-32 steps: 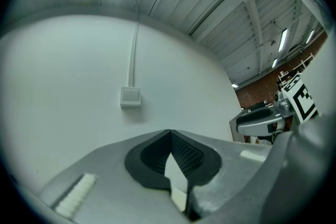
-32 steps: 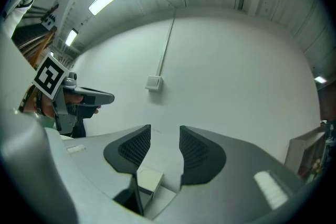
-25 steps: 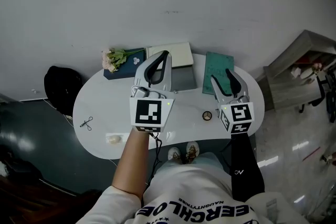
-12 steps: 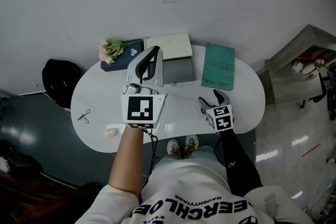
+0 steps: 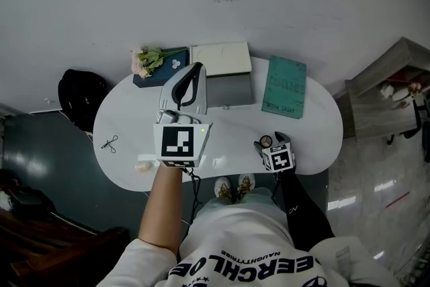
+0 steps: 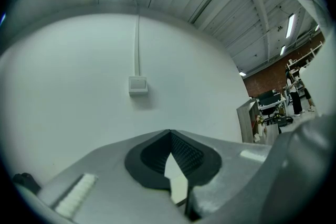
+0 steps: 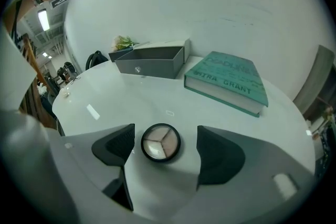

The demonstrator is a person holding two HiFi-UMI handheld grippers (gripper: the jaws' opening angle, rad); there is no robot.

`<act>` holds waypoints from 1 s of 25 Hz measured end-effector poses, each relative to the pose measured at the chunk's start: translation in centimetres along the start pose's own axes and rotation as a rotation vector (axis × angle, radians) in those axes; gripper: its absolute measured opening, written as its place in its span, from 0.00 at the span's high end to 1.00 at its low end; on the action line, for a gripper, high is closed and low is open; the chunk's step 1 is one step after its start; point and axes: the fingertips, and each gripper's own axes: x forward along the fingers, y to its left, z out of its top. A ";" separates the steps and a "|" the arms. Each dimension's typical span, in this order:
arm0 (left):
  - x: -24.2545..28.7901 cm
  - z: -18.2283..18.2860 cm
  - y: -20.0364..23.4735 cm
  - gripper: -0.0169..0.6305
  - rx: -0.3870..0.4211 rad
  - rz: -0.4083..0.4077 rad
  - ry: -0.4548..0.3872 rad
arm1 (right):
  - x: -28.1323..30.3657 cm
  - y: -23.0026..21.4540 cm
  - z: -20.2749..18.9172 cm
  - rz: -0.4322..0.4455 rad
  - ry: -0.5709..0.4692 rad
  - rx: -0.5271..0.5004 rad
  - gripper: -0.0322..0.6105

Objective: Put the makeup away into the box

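A round makeup compact (image 7: 160, 142) with pale pink pans lies on the white table (image 5: 127, 131), near its front right edge (image 5: 266, 141). My right gripper (image 7: 163, 147) points down at it. Its jaws have just been opening and now stand open on either side of the compact without touching it. The grey box (image 5: 228, 89) stands at the back of the table with its lid (image 5: 220, 58) raised; it also shows in the right gripper view (image 7: 152, 63). My left gripper (image 5: 190, 80) hovers above the table's middle, shut and empty, facing the wall (image 6: 169, 139).
A teal book (image 5: 285, 86) lies right of the box. Pink flowers (image 5: 142, 62) rest on a dark blue book at the back left. A small dark wire item (image 5: 109, 143) and a small white object (image 5: 144, 165) sit near the left front edge. A black bag (image 5: 77, 94) lies on the floor.
My right gripper has dropped from above the table down to the compact and tipped downward, with its jaws wider. The left gripper has hardly moved.
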 end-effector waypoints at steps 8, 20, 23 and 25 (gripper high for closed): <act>-0.6 -1.0 0.2 0.97 0.005 0.015 0.028 | 0.1 -0.7 -0.1 -0.030 -0.008 -0.044 0.53; -0.7 -0.3 0.6 0.97 0.008 0.030 0.017 | -4.8 -2.1 9.5 -0.087 -0.249 -0.062 0.53; -0.7 0.0 0.7 0.97 0.022 0.035 0.016 | -8.2 -2.6 14.7 -0.113 -0.385 -0.075 0.53; -0.8 0.2 0.8 0.97 0.019 0.041 0.012 | -10.9 -2.7 17.8 -0.134 -0.471 -0.096 0.53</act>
